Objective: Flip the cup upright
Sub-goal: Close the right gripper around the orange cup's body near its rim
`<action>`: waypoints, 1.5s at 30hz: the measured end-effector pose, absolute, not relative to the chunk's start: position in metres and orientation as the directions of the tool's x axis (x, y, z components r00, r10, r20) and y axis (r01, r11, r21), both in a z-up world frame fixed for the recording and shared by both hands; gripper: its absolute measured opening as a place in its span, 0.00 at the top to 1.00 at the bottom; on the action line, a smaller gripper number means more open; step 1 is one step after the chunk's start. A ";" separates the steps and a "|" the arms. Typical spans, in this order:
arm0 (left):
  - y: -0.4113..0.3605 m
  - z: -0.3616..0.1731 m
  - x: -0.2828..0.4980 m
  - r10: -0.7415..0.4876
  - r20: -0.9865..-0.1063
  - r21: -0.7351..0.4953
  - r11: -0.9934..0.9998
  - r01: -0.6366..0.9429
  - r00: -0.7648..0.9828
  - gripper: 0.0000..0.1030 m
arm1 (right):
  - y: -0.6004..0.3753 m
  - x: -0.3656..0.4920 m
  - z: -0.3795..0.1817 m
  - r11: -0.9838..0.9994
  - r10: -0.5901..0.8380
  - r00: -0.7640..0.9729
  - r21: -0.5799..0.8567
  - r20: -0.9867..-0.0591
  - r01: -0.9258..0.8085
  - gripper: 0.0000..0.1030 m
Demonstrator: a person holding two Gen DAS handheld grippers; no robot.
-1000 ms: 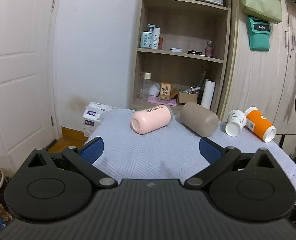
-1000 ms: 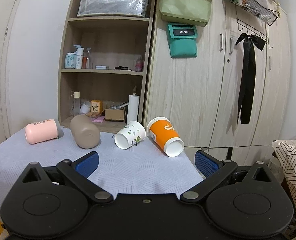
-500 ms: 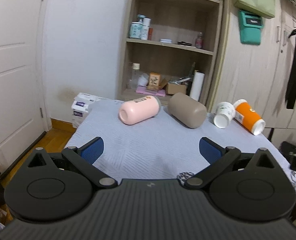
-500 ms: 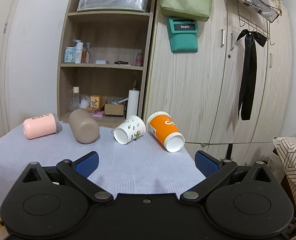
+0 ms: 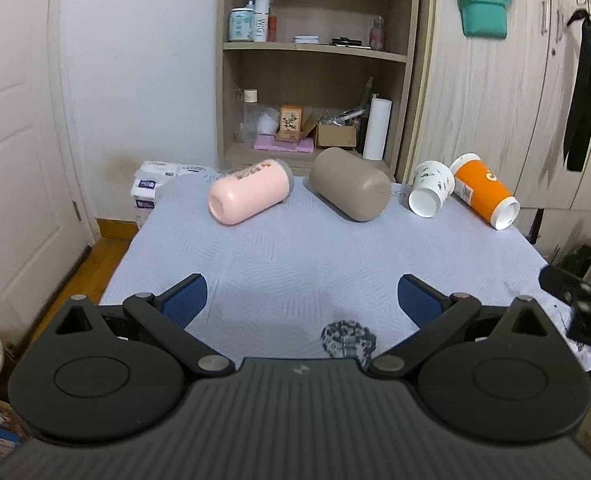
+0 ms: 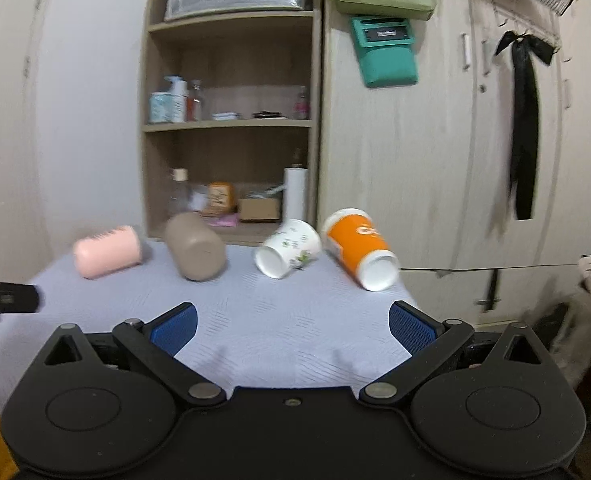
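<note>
Several cups lie on their sides in a row at the far side of the cloth-covered table (image 5: 295, 264): a pink cup (image 5: 249, 197), a taupe cup (image 5: 351, 189), a white floral paper cup (image 5: 431, 193) and an orange paper cup (image 5: 484, 195). They also show in the right wrist view: pink (image 6: 107, 251), taupe (image 6: 194, 247), white (image 6: 288, 248), orange (image 6: 360, 255). My left gripper (image 5: 301, 299) is open and empty over the near edge. My right gripper (image 6: 292, 325) is open and empty, well short of the cups.
A wooden shelf unit (image 5: 315, 60) with bottles and boxes stands behind the table, next to wardrobe doors (image 5: 495, 100). A white door (image 5: 11, 120) is at the left. A dark ink stain (image 5: 348, 338) marks the cloth's near edge. The right gripper's side (image 5: 579, 304) shows at the table's right.
Both grippers have risen and tilted down, moving in over the table; the cups now sit lower and nearer in view. Both stay open. The cups have not moved.
</note>
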State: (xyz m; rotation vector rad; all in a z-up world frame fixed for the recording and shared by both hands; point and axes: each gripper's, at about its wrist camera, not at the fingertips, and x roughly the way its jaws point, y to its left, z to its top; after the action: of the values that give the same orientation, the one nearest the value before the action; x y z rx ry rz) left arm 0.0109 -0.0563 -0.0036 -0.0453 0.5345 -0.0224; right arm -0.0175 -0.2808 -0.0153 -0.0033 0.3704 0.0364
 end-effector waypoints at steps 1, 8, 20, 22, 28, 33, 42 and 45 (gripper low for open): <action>-0.061 0.001 0.016 -0.036 -0.519 -0.050 0.999 0.011 0.854 0.00 | -0.285 -0.016 -0.012 0.998 0.060 0.925 -0.011 -0.376 -0.069 0.00; -0.103 0.024 0.052 -0.193 -0.541 -0.105 0.981 0.162 0.818 0.00 | -0.318 -0.002 0.005 0.989 0.109 0.932 -0.057 -0.345 -0.136 0.00; -0.233 0.021 0.135 -0.472 -0.627 -0.177 0.861 0.477 0.620 0.00 | -0.364 0.059 -0.014 0.957 0.141 0.919 -0.186 -0.369 -0.222 0.00; -0.250 0.018 0.152 -0.432 -0.635 -0.136 0.878 0.458 0.640 0.02 | -0.369 0.082 -0.023 0.950 0.121 0.914 -0.221 -0.386 -0.219 0.01; -0.270 0.006 0.198 -0.393 -0.630 -0.140 0.906 0.400 0.670 0.02 | -0.384 0.135 -0.048 0.943 0.146 0.892 -0.211 -0.427 -0.256 0.01; -0.279 -0.010 0.236 -0.408 -0.641 -0.176 0.903 0.393 0.650 0.06 | -0.394 0.166 -0.056 0.943 0.181 0.878 -0.174 -0.444 -0.282 0.02; -0.284 -0.022 0.266 -0.421 -0.649 -0.225 0.902 0.368 0.634 0.08 | -0.415 0.211 -0.066 0.961 0.199 0.840 -0.069 -0.505 -0.269 0.02; -0.288 -0.024 0.275 -0.423 -0.655 -0.230 0.901 0.368 0.626 0.08 | -0.417 0.215 -0.068 0.961 0.203 0.859 -0.072 -0.470 -0.267 0.02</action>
State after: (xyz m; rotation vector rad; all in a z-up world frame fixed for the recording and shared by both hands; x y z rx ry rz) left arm 0.2752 -0.2875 -0.0240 -0.0763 0.7709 -0.4536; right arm 0.2147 -0.4167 -0.0685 -0.1365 0.4777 0.2475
